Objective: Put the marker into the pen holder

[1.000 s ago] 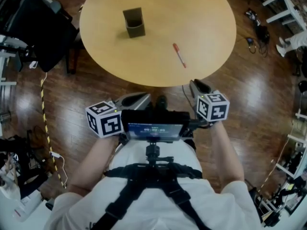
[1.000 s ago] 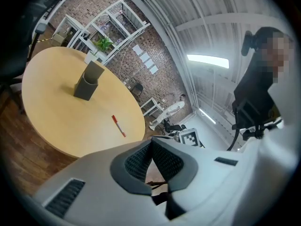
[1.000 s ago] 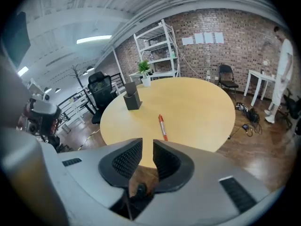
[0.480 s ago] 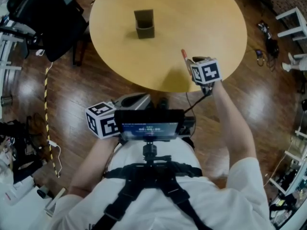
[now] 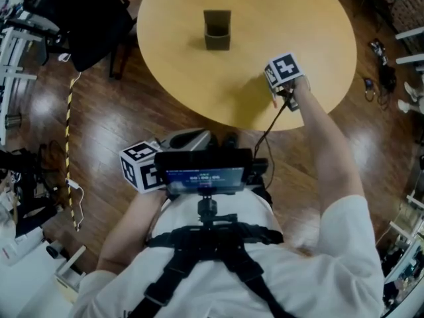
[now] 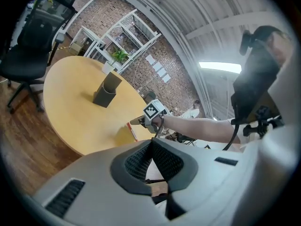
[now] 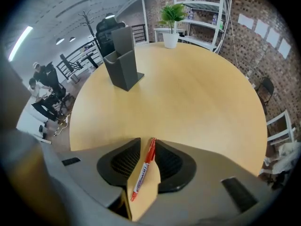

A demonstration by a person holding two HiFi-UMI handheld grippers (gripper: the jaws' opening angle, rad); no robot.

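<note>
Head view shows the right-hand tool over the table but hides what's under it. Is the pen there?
Observer: Yes. The marker lies flat on the table between the jaws of the right gripper, which stand apart around it.
Operator: And the tool down by the waist?
Observer: The left gripper has its jaws together, with nothing between them.
Operator: Anything on the table beyond my picture's top edge?
Observer: A potted plant stands at the far edge, beyond the pen holder.
</note>
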